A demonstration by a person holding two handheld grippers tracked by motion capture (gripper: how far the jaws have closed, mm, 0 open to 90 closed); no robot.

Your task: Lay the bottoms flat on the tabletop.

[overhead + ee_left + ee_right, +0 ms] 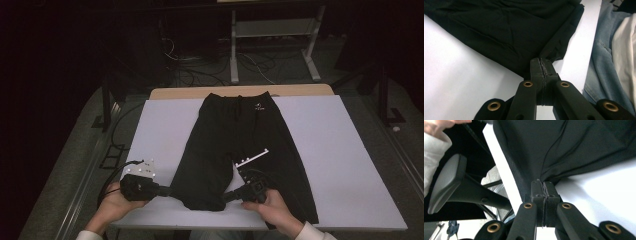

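The left gripper (169, 190), at about seven o'clock on the white counter (325, 150), has its jaws clamped flat together on the hem of a pair of black fabric trousers (235, 135). In the left gripper view the gripper (541, 65) pinches a corner of the dark cloth, which runs away toward eleven o'clock over the white surface. The right gripper (226, 196), at six o'clock, is likewise closed tight on the same leg hem from the other side; in the right gripper view the gripper (543, 187) bites a fold of the cloth that fans out toward one o'clock. The trousers lie spread lengthwise down the middle of the counter, waistband and drawstring at twelve o'clock, legs pointing toward the person. The nearer left leg is held at both corners of its cuff, between the two grippers. The other leg lies flat, reaching the counter's near edge at five o'clock.
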